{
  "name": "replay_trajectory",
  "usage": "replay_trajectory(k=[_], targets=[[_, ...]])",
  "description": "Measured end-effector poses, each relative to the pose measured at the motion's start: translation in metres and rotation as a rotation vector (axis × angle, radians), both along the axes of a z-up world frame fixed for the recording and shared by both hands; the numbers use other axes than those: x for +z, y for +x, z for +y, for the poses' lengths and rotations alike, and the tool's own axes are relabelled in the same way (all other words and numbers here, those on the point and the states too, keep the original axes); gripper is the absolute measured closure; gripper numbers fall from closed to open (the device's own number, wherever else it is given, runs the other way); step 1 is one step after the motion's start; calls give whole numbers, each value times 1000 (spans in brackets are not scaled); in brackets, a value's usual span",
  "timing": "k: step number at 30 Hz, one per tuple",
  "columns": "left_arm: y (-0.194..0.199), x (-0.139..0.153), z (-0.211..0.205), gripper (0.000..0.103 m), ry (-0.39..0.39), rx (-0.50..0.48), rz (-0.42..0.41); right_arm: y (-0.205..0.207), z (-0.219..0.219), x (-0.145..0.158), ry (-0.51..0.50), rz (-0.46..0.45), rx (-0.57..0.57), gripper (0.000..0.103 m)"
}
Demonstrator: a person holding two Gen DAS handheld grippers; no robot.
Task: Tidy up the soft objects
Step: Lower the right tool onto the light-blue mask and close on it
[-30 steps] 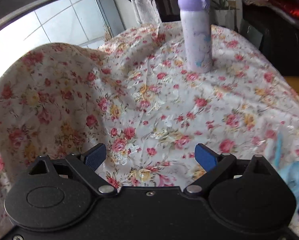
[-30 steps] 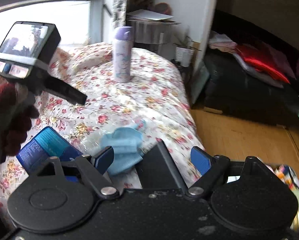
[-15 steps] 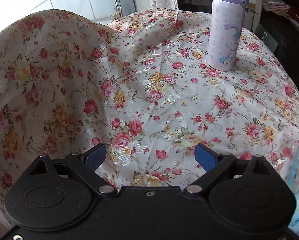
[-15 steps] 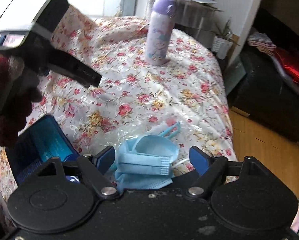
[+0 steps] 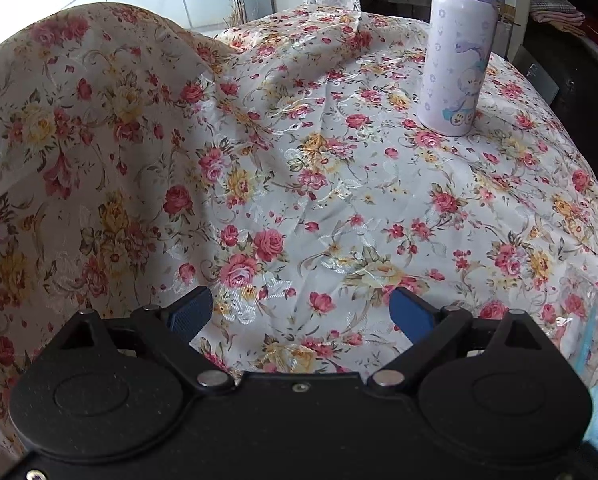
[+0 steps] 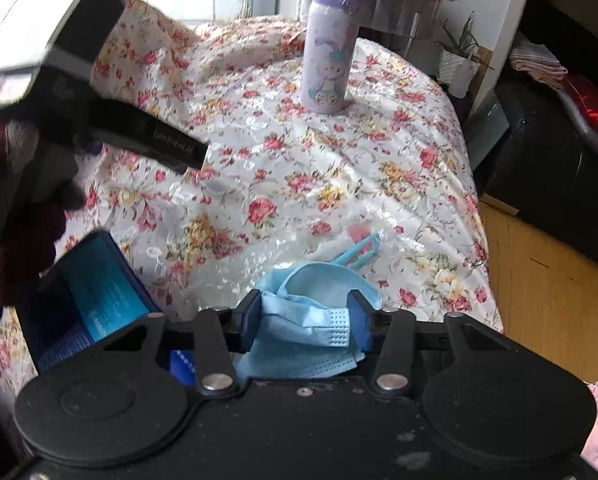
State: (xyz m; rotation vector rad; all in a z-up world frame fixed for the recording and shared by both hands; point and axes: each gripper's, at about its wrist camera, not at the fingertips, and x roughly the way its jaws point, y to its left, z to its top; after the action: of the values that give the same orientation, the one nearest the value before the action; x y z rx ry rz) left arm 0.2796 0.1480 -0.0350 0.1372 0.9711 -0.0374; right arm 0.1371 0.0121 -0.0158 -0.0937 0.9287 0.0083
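Your right gripper sits at the near edge of the tabletop, which is covered by a floral cloth. Its jaws have just been closing, and a crumpled light-blue face mask is now pinched between the blue pads. Treat the mask as grasped but not yet lifted: its lower folds appear to rest on the clear plastic wrapper spread on the cloth just beyond the gripper.

Your left gripper hangs above bare cloth to the left, jaws spread wide with nothing between them. In the right wrist view you see its black body at upper left, carried by a hand in a dark red glove.

A blue box stands open just left of the mask, near the gloved hand. It is probably where the mask goes, though the pictures do not confirm this. A purple bottle stands upright at the far side, well apart from the work.

Status: the task is at an early stage. The pickup of one soft item is under way; carrying and placing it remain. A blue strap or second piece lies just beyond the mask; whether it is attached to the mask cannot be told.
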Motion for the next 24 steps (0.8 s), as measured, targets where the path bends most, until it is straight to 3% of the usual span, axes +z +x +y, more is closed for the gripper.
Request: replay_trajectory(k=[3, 5, 9, 14, 17, 18, 21, 24], targets=[[0, 0, 1, 10, -6, 4, 3, -1, -2, 9, 5, -26, -20, 67], [0, 0, 2, 10, -10, 7, 5, 0, -4, 12, 12, -35, -33, 62], [-2, 3, 3, 10, -21, 4, -1, 2, -1, 8, 7, -10, -38, 41], [-1, 3, 5, 10, -35, 8, 5, 7, 8, -9, -36, 32, -46, 40], [0, 4, 7, 10, -45, 10, 4, 11, 6, -16, -33, 54, -65, 43], [0, 4, 7, 10, -49, 10, 4, 12, 4, -17, -25, 59, -67, 53], [-1, 3, 6, 10, -51, 4, 9, 12, 0, -12, -3, 46, -80, 63], [-3, 2, 2, 10, -43, -11, 11, 6, -4, 3, 2, -13, -105, 63]])
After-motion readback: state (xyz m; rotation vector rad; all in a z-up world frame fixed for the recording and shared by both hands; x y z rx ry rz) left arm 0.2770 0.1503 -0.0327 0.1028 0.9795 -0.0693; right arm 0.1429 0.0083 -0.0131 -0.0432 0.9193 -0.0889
